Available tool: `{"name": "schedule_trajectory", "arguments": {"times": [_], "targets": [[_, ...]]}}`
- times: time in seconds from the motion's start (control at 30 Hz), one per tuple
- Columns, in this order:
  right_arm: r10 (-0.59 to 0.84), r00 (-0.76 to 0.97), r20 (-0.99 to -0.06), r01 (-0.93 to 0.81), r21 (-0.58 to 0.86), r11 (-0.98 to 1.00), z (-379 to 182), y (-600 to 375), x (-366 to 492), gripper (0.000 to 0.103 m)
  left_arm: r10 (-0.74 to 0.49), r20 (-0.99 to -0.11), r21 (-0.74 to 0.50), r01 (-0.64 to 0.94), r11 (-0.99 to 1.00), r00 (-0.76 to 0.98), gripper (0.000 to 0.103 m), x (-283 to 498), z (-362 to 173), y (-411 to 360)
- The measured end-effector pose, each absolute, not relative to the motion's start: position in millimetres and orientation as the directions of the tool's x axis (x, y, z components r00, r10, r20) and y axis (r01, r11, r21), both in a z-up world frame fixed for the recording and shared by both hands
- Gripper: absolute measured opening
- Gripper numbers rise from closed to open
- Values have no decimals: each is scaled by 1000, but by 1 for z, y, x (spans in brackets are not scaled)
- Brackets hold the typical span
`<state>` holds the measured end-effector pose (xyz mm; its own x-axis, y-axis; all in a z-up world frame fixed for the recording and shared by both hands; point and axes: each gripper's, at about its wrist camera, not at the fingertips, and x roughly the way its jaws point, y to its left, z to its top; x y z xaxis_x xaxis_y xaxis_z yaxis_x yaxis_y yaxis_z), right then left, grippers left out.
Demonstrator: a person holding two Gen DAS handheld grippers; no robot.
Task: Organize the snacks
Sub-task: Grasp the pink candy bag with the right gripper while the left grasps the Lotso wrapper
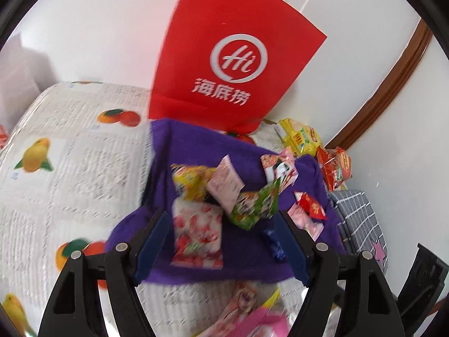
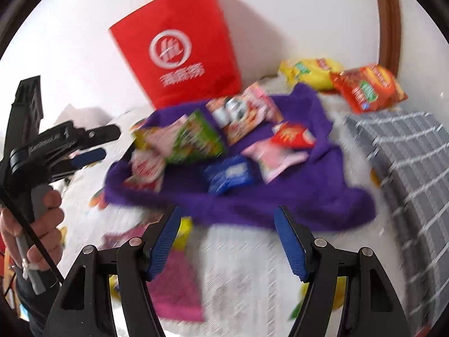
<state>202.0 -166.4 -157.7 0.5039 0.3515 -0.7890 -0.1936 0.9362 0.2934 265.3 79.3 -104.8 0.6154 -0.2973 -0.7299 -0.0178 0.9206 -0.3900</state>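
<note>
A purple cloth [image 1: 190, 140] [image 2: 317, 196] lies on the table with several snack packets on it: a strawberry packet [image 1: 196, 233], a green packet [image 1: 255, 205] [image 2: 196, 140], a pink packet [image 1: 224, 182], a red packet [image 1: 310, 206] [image 2: 291, 136] and a blue packet [image 1: 275, 245] [image 2: 230, 175]. My left gripper [image 1: 224, 244] is open over the cloth, its jaws either side of the strawberry and blue packets, holding nothing. It also shows in the right wrist view [image 2: 92, 146]. My right gripper [image 2: 227, 238] is open and empty, just in front of the cloth's near edge.
A red paper bag [image 1: 224, 56] [image 2: 179, 53] stands against the wall behind the cloth. Yellow [image 1: 300, 136] [image 2: 311, 73] and orange [image 1: 335, 168] [image 2: 367, 87] snack bags lie at the back right. A grey checked cushion [image 2: 407, 168] is on the right. Pink packaging [image 2: 174, 295] lies near me.
</note>
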Motion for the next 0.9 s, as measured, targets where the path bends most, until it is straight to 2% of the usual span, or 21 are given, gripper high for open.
{"name": "schedule_trajectory", "arguments": {"times": [0.13,0.23,0.27,0.47,0.53,0.6,0.67,0.73,0.9], "targets": [[453,432,-780,-269,368,890,-158,-139,180,70,-302,-726,-399,-21,917,617,75,243,-102,97],[510,397,-763,-324,404,856,-159,-119,170,81,-304,-720,-403,-21,915,624,75,227,-98,110],[510,392,-766,-333,399,854,-160,-114,169,85,-302,-718,-403,-21,915,627,75,220,-96,114],[396,337,-854,-330,287,899,-189,-87,172,85,-308,-713,-413,-22,911,629,75,188,-98,133],[377,368,-850,-333,258,907,-192,-85,169,86,-306,-718,-409,-23,912,626,75,178,-102,136],[382,402,-832,-327,259,909,-189,-88,166,80,-303,-727,-400,-22,916,616,75,171,-107,138],[380,438,-815,-328,249,911,-180,-95,161,66,-299,-740,-388,-19,922,603,75,166,-113,136],[371,470,-801,-321,236,917,-172,-103,154,60,-299,-746,-377,-8,926,595,75,163,-116,133],[336,495,-801,-264,230,937,-166,-133,139,56,-316,-757,-376,14,926,571,75,164,-124,120]]}}
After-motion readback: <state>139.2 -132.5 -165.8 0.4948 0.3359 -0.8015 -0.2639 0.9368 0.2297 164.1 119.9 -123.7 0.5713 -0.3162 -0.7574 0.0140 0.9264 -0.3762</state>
